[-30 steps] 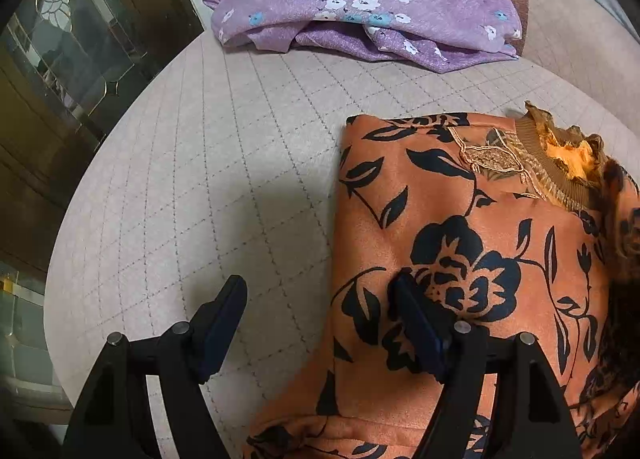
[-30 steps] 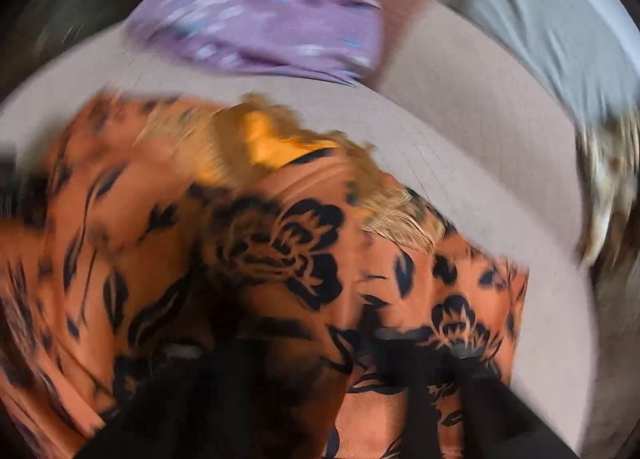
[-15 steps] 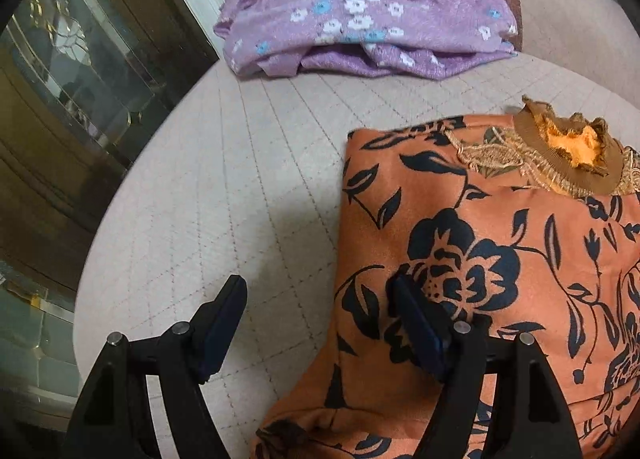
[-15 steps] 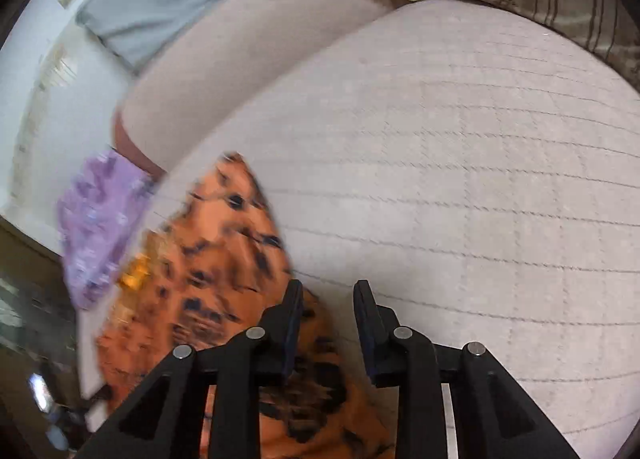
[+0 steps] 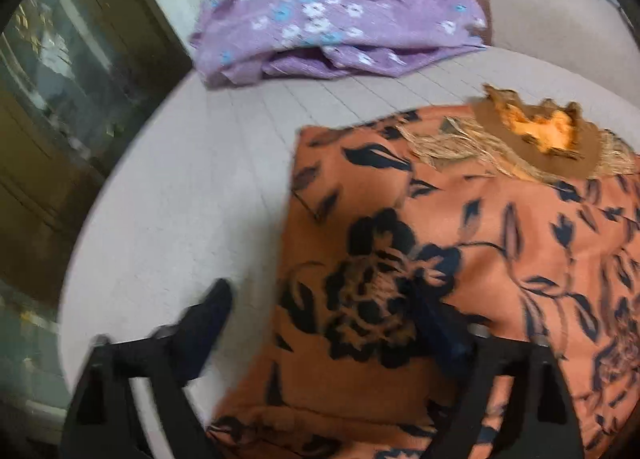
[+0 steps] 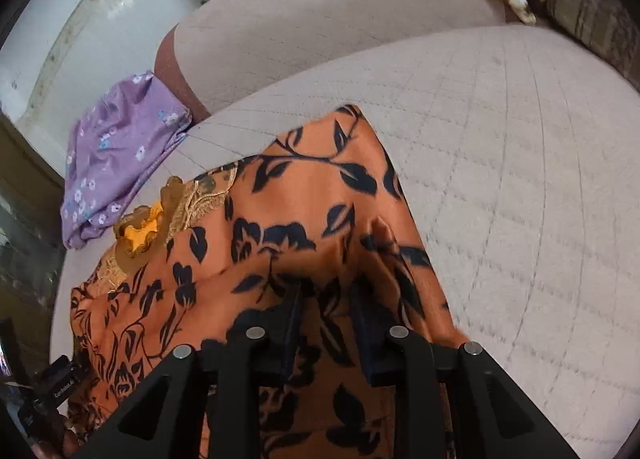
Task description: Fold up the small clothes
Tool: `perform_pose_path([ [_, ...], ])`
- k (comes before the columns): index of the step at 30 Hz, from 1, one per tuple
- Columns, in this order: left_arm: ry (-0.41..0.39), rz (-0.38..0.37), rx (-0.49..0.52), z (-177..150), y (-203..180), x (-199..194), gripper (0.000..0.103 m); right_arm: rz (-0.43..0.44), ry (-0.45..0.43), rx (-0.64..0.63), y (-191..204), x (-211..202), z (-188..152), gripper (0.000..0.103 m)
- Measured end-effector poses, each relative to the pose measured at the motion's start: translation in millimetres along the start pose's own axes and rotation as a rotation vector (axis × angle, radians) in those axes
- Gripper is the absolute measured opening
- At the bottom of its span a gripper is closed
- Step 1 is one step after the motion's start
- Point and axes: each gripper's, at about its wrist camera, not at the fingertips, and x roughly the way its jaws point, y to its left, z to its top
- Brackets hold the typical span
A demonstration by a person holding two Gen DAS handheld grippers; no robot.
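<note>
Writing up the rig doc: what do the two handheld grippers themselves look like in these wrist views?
Both look alike. The left gripper has matte black angular finger arms with triangular cut-outs and dark, navy-tinted flat pads, though it is motion-blurred. The right gripper shows the same black frame more sharply, with round silver pin heads at the linkage joints and flat dark rectangular pads. No cables, sleeves or markings show on either.
</note>
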Motion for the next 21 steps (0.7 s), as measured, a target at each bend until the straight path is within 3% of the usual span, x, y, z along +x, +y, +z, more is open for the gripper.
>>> perform_pose_path([
  [5,-0.019,-0.086,-0.073,-3.7,18.0,-13.1,0.095,0.039,0.012,-0.008,-1.9,-39.1,-3.7,0.028],
  [12,-0.131,-0.154,-0.167,-36.8,55.2,-60.4,0.095,0.070,-0.005,-0.020,-28.7,-126.3,-49.3,0.029],
  [13,-0.144,-0.161,-0.162,-43.9,55.6,-65.5,0.095,0.081,-0.012,-0.015,-32.8,-139.7,-57.7,0.033],
  [16,-0.166,-0.171,-0.123,-77.2,56.5,-82.4,0.095,0.102,-0.050,0.012,-44.6,-171.4,-80.5,0.080],
  [18,-0.161,-0.195,-0.097,-100.9,60.0,-92.6,0.095,0.126,-0.098,0.010,-49.9,-190.3,-94.7,0.080],
  [21,-0.131,-0.242,-0.081,-132.3,71.0,-104.4,0.095,0.143,-0.086,0.004,-54.6,-204.4,-114.6,0.080],
])
